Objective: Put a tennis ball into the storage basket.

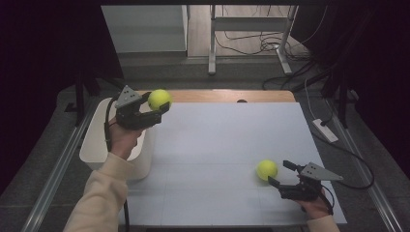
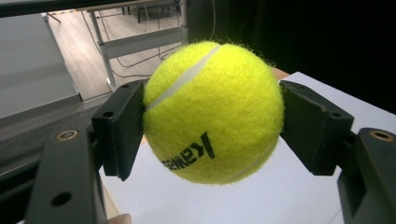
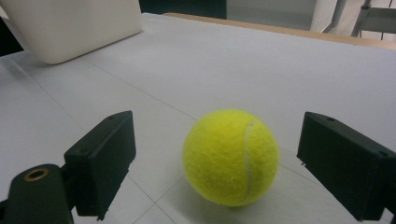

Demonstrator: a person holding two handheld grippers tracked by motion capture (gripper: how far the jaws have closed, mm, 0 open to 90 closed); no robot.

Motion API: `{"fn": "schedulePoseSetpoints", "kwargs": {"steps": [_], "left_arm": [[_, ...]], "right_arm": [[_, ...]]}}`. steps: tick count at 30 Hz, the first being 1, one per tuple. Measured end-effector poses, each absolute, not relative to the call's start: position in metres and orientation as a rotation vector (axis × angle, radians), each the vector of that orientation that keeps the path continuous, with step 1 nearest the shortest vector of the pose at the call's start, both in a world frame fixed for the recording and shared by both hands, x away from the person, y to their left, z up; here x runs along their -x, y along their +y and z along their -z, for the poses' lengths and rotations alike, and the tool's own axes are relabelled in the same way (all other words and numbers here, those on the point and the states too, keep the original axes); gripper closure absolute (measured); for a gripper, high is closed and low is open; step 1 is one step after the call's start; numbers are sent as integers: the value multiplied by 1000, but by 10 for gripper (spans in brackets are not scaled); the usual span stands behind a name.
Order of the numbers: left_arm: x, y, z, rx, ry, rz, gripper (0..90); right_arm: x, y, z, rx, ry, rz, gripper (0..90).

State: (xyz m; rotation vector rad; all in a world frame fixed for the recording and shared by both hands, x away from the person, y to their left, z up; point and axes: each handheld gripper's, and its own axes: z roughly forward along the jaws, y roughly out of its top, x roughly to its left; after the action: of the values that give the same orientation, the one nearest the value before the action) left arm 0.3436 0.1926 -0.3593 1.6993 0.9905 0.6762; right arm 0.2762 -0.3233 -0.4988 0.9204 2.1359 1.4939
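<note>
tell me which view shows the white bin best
The high view: the white bin sits at the table's left edge, with its rim, wall and hollow visible, partly behind the left hand. The right gripper view catches one wall and corner. In the left gripper view I cannot make it out.

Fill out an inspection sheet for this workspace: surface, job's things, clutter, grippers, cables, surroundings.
Surface: white table top, wooden strip along its far edge.
Job's things: one tennis ball held in the air near the white bin at the table's left edge; a second tennis ball lying on the table at right.
Clutter: nothing seen.
Grippers: left gripper shut on the raised ball, both pads pressing its sides; right gripper open, its jaws flanking the second ball without touching.
Cables: one trails from the right gripper; a loose tangle lies on the floor beyond the table.
Surroundings: dark room, metal frame legs behind.
</note>
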Motion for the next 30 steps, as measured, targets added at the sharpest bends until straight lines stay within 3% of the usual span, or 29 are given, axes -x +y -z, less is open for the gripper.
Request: {"fn": "schedulePoseSetpoints", "kwargs": {"steps": [30], "left_arm": [[-350, 231, 365, -1686, 1125, -741, 274]], "right_arm": [[-277, -323, 499, -922, 2133, -1495, 117]]}}
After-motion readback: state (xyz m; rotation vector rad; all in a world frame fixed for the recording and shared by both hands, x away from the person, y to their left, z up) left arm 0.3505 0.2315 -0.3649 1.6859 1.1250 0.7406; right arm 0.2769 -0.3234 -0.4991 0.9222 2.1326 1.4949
